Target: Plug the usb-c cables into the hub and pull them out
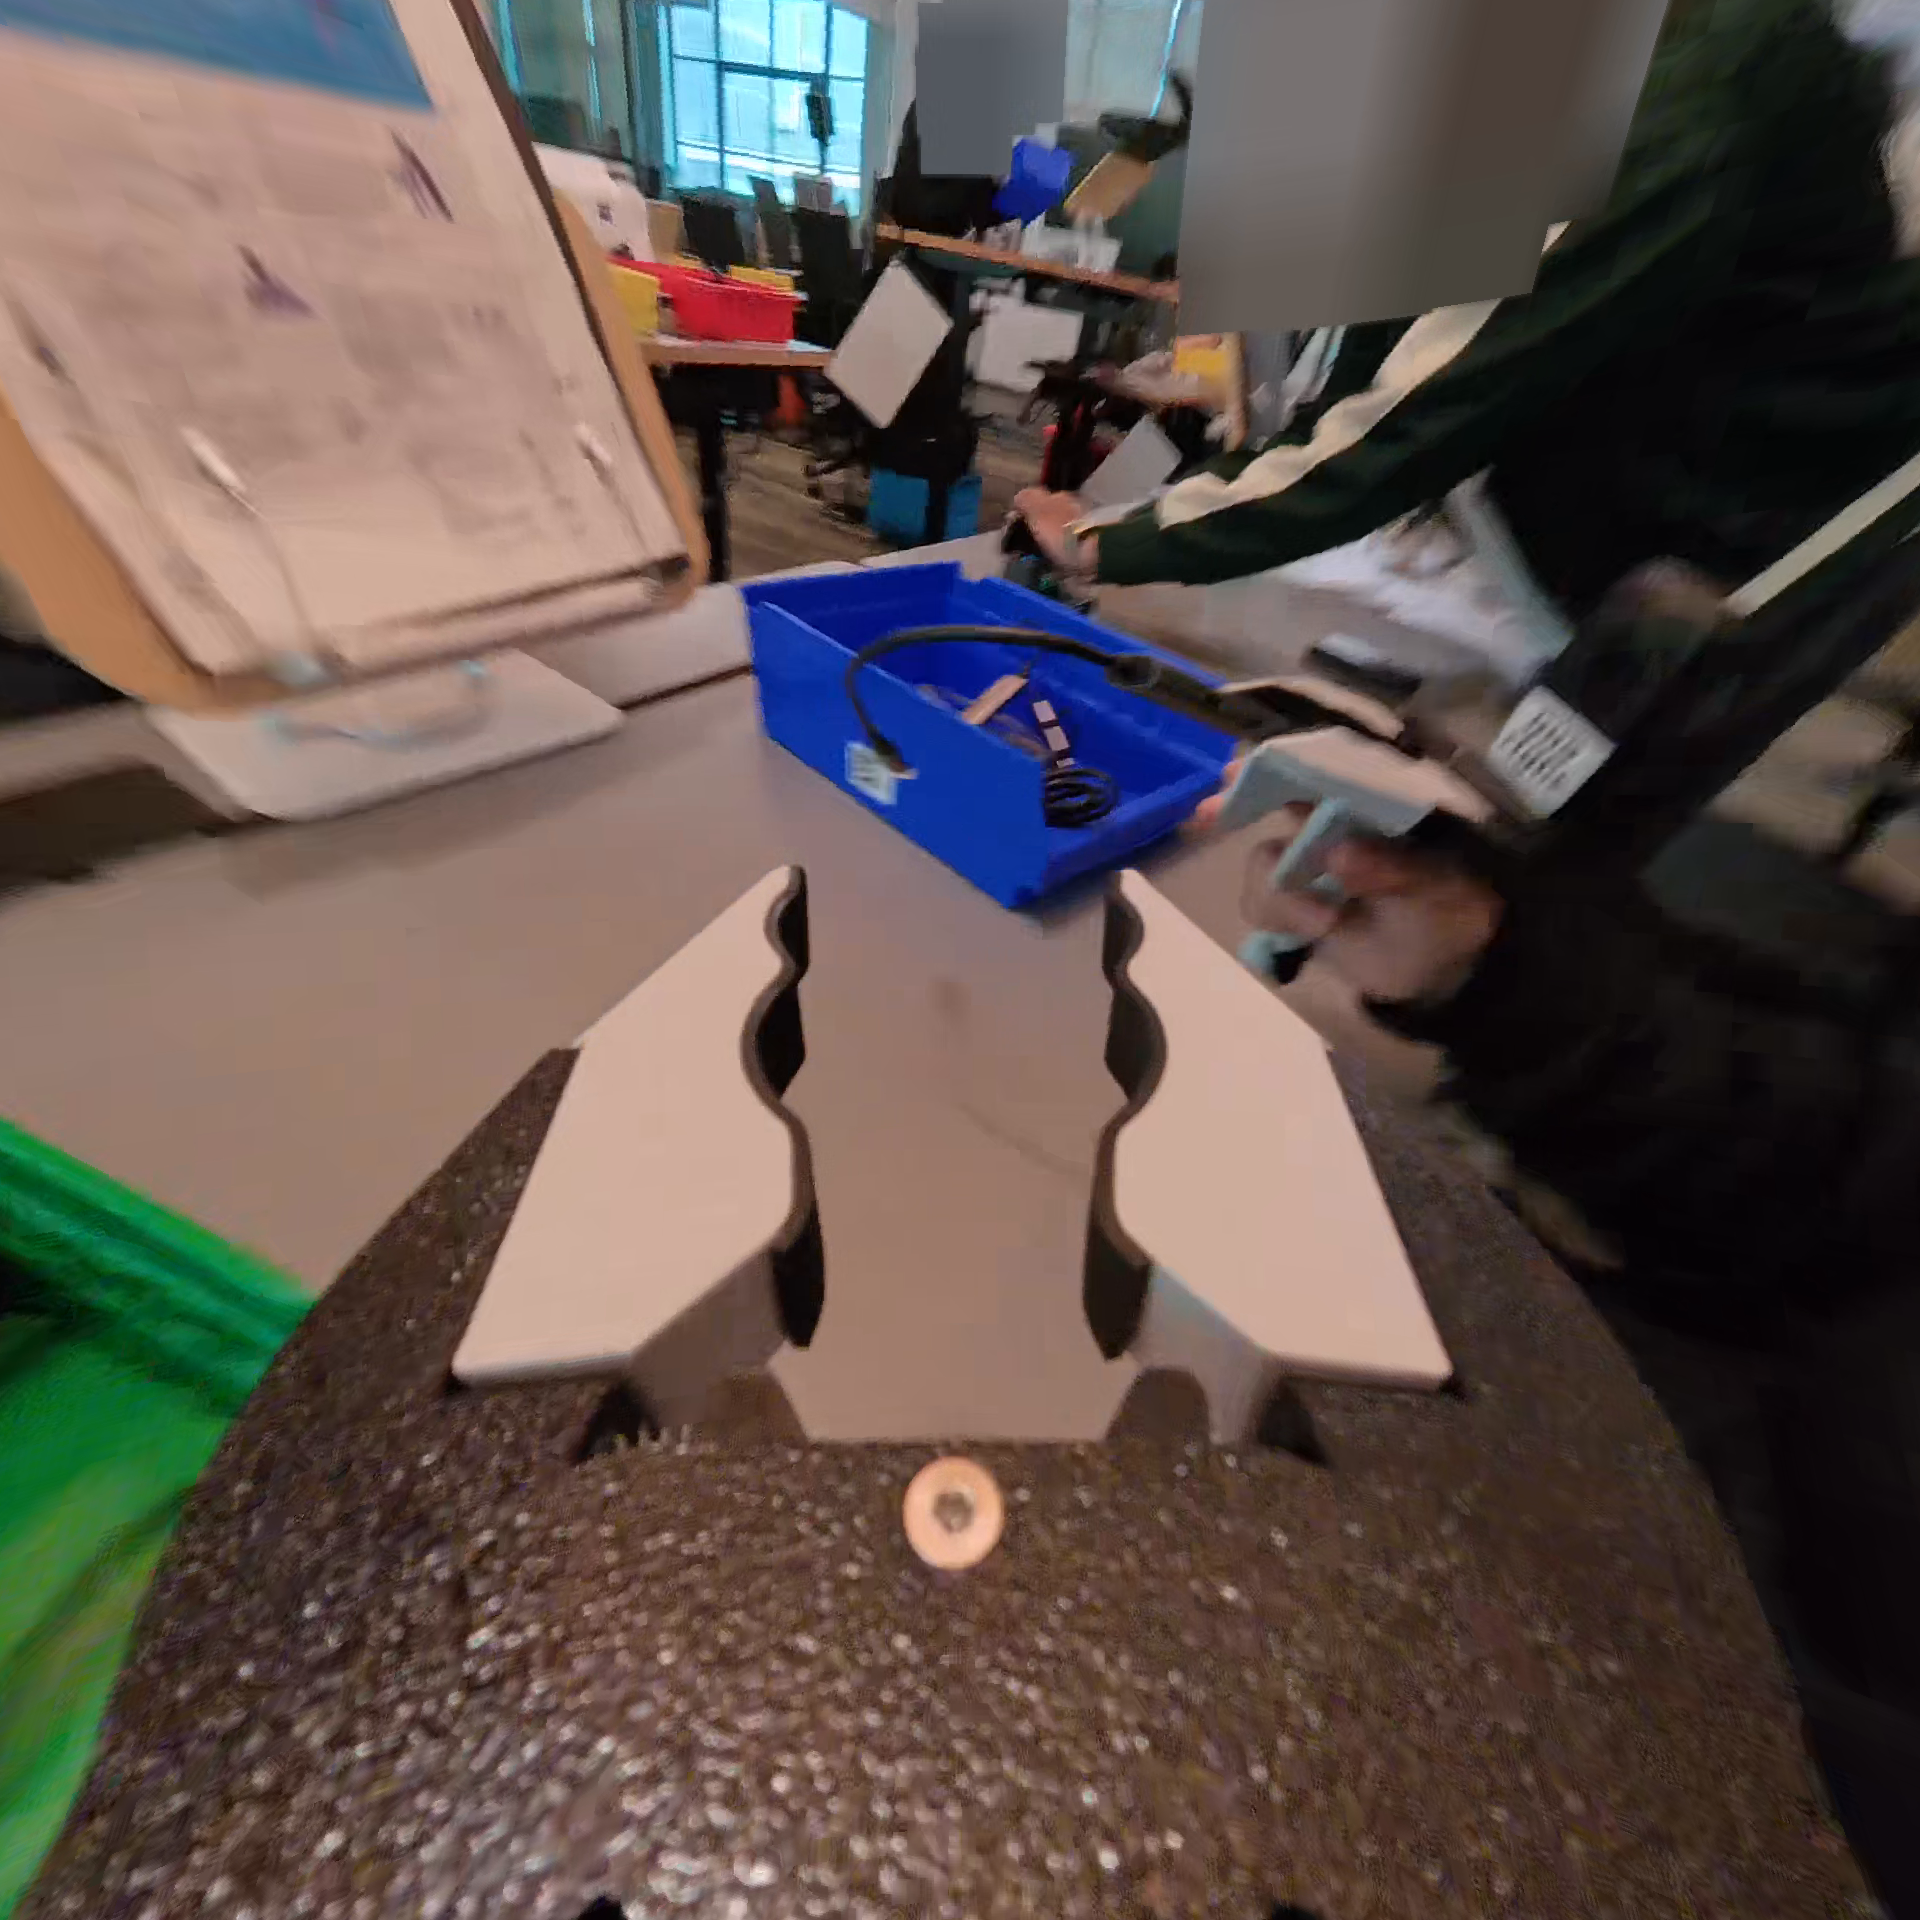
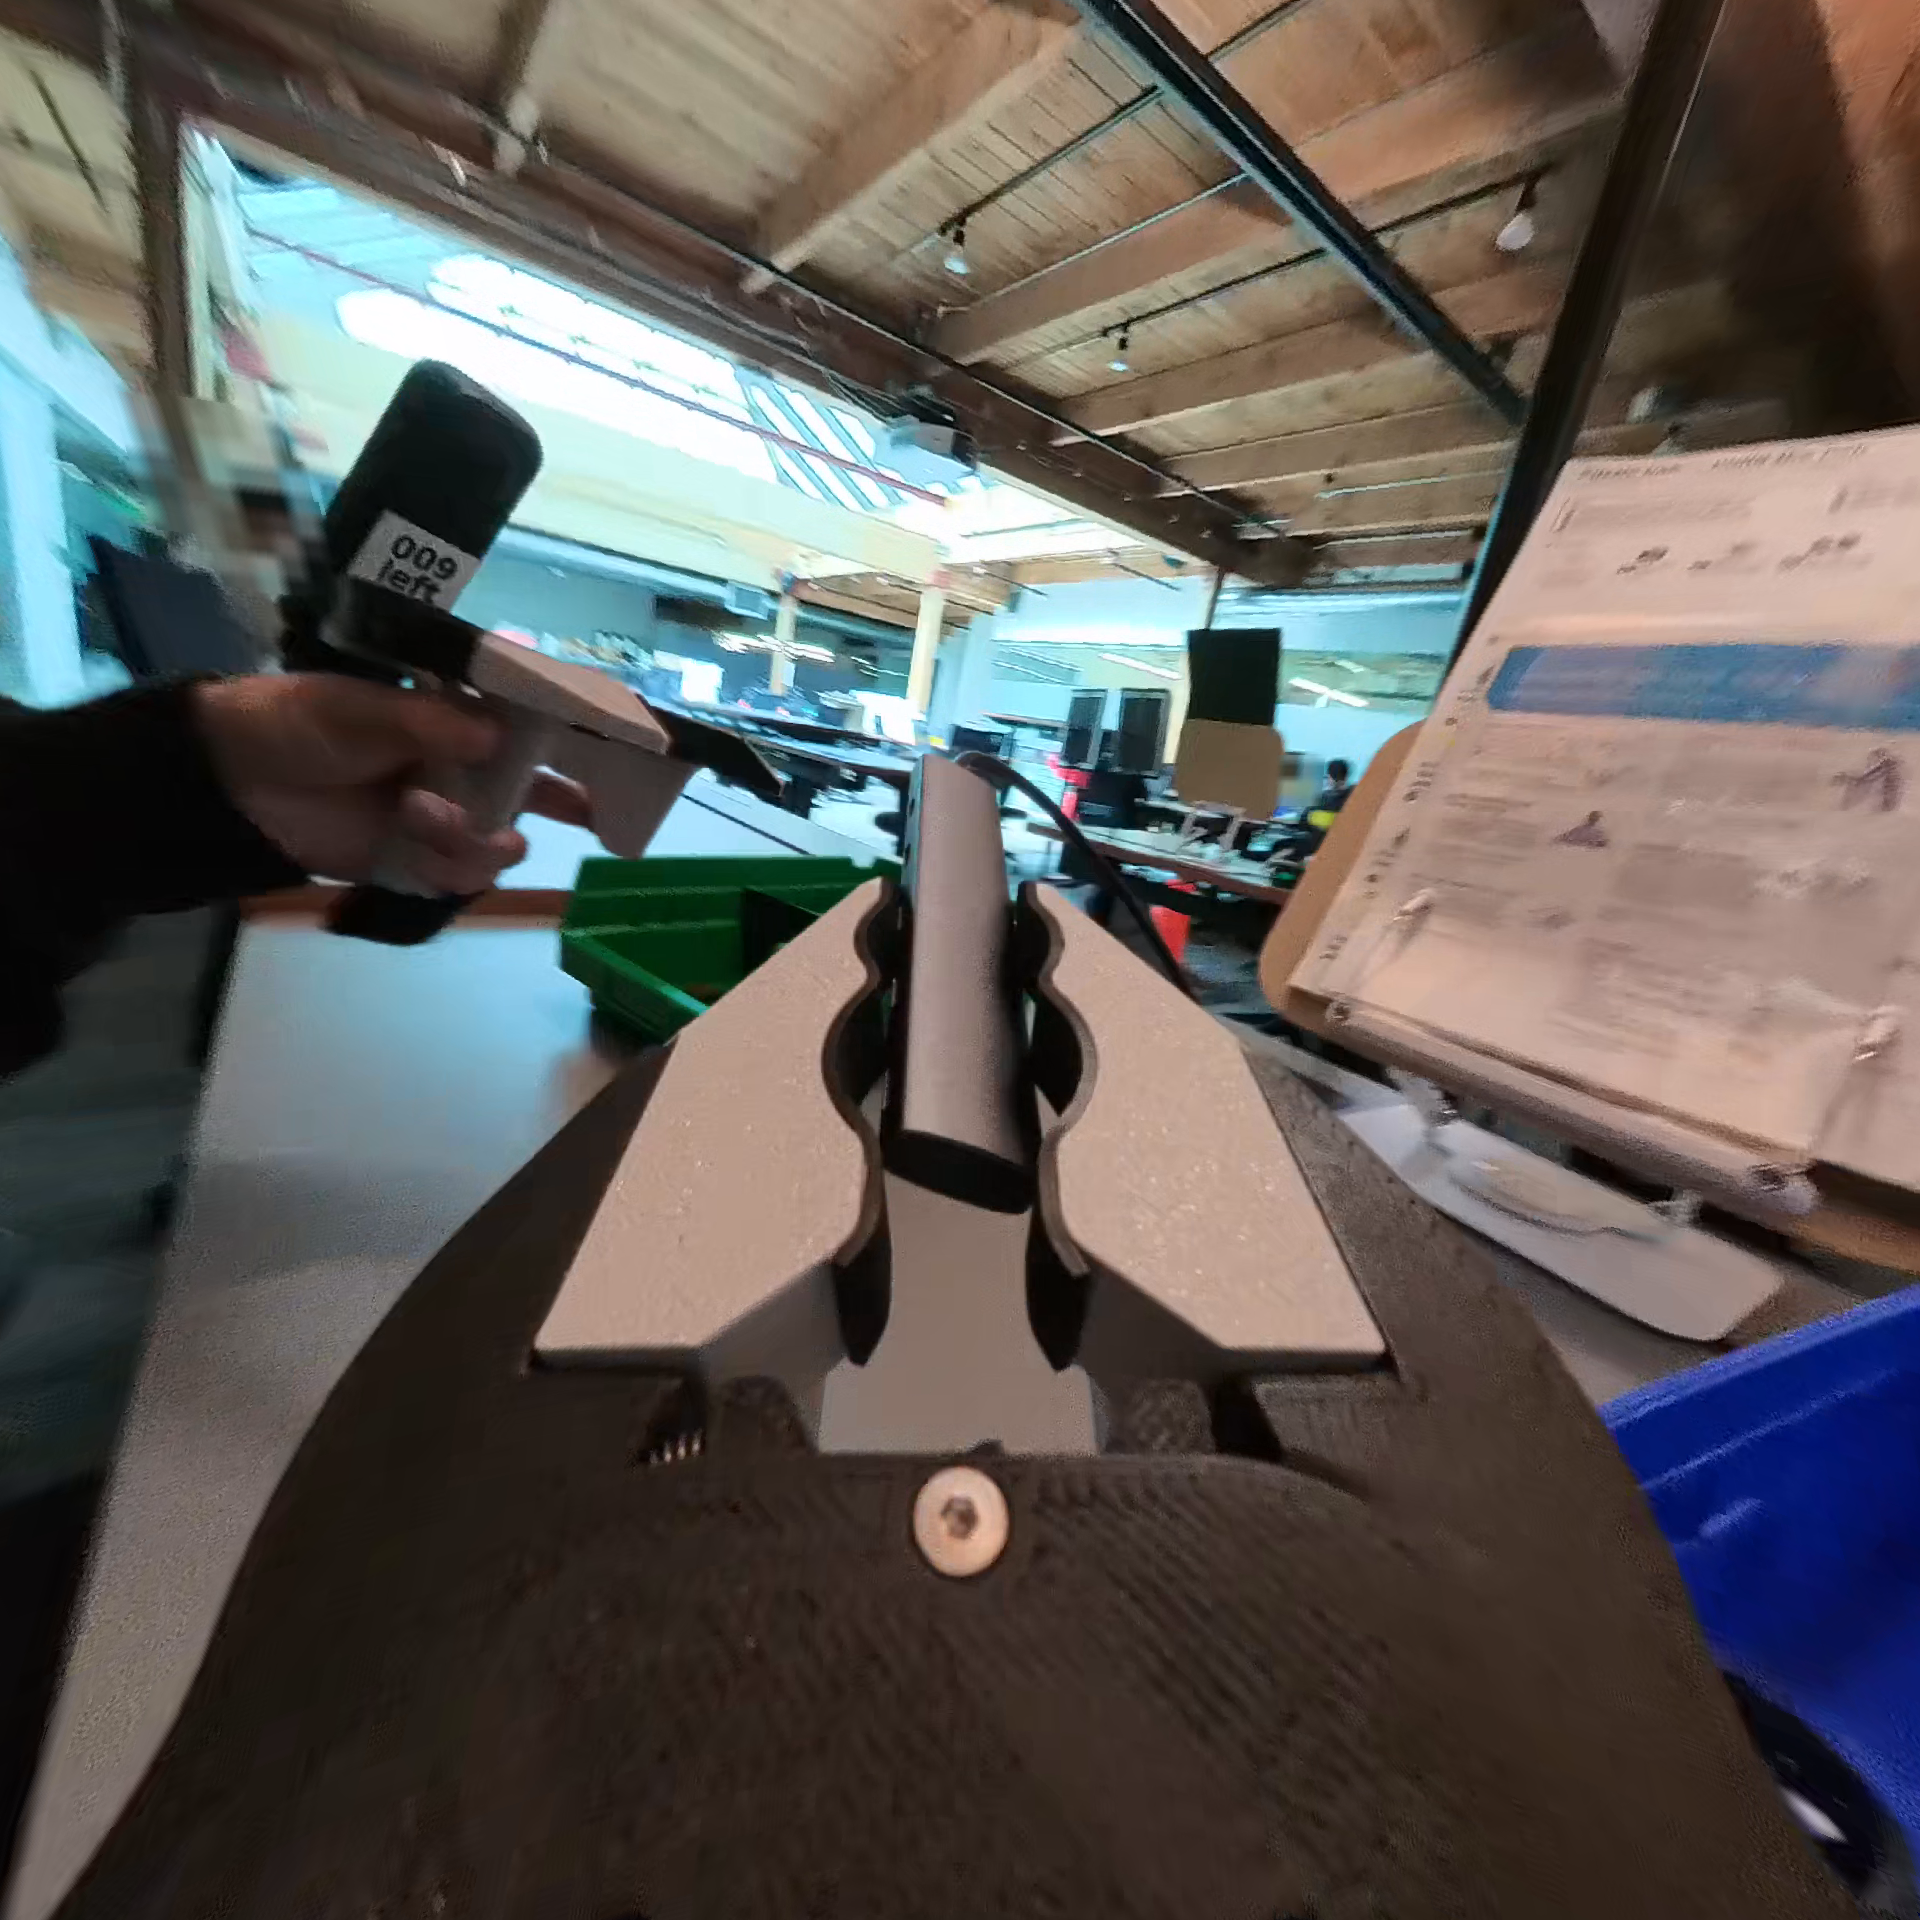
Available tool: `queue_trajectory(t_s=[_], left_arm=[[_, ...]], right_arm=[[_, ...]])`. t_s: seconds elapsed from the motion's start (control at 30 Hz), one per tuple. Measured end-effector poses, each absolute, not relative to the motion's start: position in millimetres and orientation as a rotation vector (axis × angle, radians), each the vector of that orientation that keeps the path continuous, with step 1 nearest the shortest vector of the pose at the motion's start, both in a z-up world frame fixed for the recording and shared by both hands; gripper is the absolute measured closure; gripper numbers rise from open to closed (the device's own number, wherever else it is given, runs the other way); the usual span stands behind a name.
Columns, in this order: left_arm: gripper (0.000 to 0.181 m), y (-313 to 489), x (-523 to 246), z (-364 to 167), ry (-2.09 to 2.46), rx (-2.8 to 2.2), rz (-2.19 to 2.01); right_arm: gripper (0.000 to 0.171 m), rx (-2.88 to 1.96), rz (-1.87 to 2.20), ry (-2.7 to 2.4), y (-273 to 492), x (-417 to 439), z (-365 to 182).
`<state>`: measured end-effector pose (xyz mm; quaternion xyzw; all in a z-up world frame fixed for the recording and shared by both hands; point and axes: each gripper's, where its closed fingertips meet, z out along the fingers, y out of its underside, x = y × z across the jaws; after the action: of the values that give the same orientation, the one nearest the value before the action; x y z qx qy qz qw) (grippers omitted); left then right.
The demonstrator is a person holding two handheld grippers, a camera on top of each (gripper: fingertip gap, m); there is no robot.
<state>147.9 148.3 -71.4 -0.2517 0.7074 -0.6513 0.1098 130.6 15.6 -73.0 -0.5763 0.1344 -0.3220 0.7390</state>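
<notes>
My right gripper (image 2: 956,899) is shut on a dark grey hub (image 2: 951,997), held lifted and pointing forward. The hub's own black cable (image 2: 1091,862) leaves its far end. In the left wrist view this gripper (image 1: 1299,717) holds the hub (image 1: 1195,694) over the blue bin (image 1: 966,821), and the hub's cable (image 1: 935,642) arches left and down to a plug. Loose USB-C cables (image 1: 1075,795) lie in the bin. My left gripper (image 1: 956,904) is open and empty above the grey table (image 1: 416,987); it also shows in the right wrist view (image 2: 717,748).
A green bin (image 2: 675,935) stands on the table beyond my right gripper, and its corner shows at lower left (image 1: 104,1299). A cardboard document stand with papers (image 1: 312,364) stands at the back. Another person's sleeve and hand (image 1: 1247,499) reach in behind the blue bin.
</notes>
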Motion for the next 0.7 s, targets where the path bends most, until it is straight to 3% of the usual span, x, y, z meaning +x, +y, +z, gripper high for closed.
queue_trajectory(t_s=[0.23, 0.3, 0.37, 0.43, 0.47, 0.7], left_arm=[[0.113, 88.2, 134.8, -123.0, 2.15, -1.183, -2.411], [0.116, 74.8, 132.4, -133.7, 2.186, -1.262, -2.498], [0.129, 68.8, 135.5, -132.8, 2.132, -1.312, -2.621], [0.162, 67.2, 140.7, -133.5, 2.091, -1.371, -2.689], [0.168, 66.3, 141.8, -134.4, 2.089, -1.378, -2.706], [0.174, 61.7, 141.1, -121.1, 2.056, -1.406, -2.891]], right_arm=[[0.151, -1.409, -1.08, 0.196, 50.1, 129.9, -110.3], [0.151, -1.444, -1.139, 0.148, 58.8, 127.4, -121.5], [0.15, -1.483, -1.194, 0.078, 67.2, 123.4, -131.0], [0.151, -1.513, -1.227, 0.041, 71.8, 122.6, -137.2], [0.151, -1.509, -1.232, 0.052, 71.0, 123.7, -137.1], [0.146, -1.441, -0.954, 0.213, 66.7, 128.5, -136.4]])
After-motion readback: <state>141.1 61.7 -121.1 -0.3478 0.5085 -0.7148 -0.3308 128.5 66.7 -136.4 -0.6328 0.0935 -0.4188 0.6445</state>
